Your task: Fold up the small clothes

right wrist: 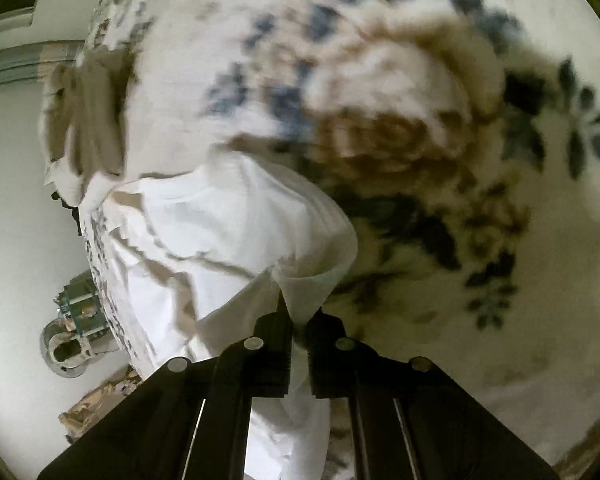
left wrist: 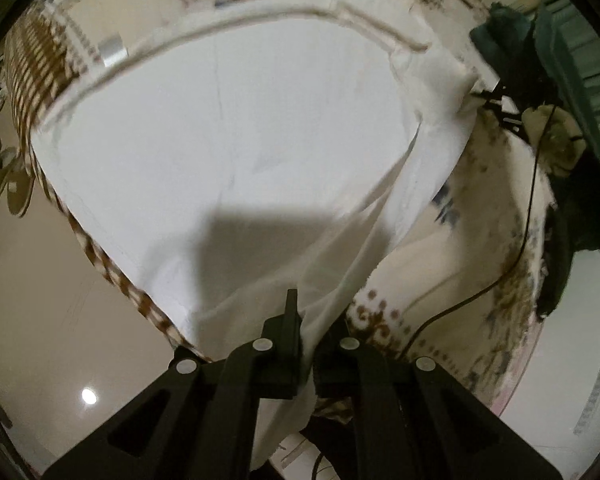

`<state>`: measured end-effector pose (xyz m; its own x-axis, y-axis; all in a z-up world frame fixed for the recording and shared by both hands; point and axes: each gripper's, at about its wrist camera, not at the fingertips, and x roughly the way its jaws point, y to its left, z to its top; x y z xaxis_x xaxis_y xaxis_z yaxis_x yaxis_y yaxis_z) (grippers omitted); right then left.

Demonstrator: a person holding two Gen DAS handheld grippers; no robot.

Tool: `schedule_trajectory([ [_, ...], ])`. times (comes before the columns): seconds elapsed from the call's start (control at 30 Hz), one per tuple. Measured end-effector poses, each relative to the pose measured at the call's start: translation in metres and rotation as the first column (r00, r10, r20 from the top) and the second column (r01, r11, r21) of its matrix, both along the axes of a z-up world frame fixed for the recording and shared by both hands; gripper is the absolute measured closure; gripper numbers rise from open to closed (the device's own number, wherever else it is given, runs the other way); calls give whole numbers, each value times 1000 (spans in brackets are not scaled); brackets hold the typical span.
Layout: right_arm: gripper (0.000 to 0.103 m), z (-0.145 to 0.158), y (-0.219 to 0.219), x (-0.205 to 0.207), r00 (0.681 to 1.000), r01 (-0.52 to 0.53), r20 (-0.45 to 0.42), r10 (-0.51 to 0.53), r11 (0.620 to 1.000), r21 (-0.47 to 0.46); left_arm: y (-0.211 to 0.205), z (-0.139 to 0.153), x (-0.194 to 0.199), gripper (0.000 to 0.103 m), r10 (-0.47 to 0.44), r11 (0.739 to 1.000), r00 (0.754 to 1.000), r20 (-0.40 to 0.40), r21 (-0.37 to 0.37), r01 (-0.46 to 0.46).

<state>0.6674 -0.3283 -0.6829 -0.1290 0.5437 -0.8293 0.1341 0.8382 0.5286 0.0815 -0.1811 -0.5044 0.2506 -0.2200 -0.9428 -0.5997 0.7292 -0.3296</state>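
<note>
A white garment (left wrist: 228, 128) lies spread on a floral bedspread (left wrist: 420, 248) in the left wrist view. My left gripper (left wrist: 314, 316) is shut on one corner of it, and the cloth rises in a taut fold up to the fingers. In the right wrist view the same white garment (right wrist: 220, 232) bunches in front of my right gripper (right wrist: 300, 316), which is shut on its edge; cloth hangs down between the fingers. The right gripper also shows far off in the left wrist view (left wrist: 496, 104), holding the far corner.
The bedspread (right wrist: 420, 120) has large brown and blue flowers. A checked brown cloth (left wrist: 40, 52) lies along the bed's left edge. A dark green cloth (left wrist: 512, 32) sits at the back right. A black cable (left wrist: 528, 216) runs across the bed. Beige floor (left wrist: 40, 300) lies to the left.
</note>
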Motion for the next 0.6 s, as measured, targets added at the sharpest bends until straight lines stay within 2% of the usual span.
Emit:
schedule_trajectory([
  [0.13,97,53,36,5,997,-42,68,46,998,-54,44,26,3,101,9,1000,999,51,5,-9],
  [0.3,97,94,113,15,986,-81,133,100,987,-141,120,25,8,101,24,1000,997,69,8,-25],
  [0.4,97,97,167,19,979,-101,153,132,976,-194,168,10,11,101,32,999,997,69,-10,-31],
  [0.53,97,76,245,23,975,-120,148,166,953,-277,224,-25,8,101,58,996,997,56,-70,-54],
  [0.6,97,61,276,23,972,-129,145,186,934,-334,242,-40,6,101,57,996,997,44,-75,-54],
])
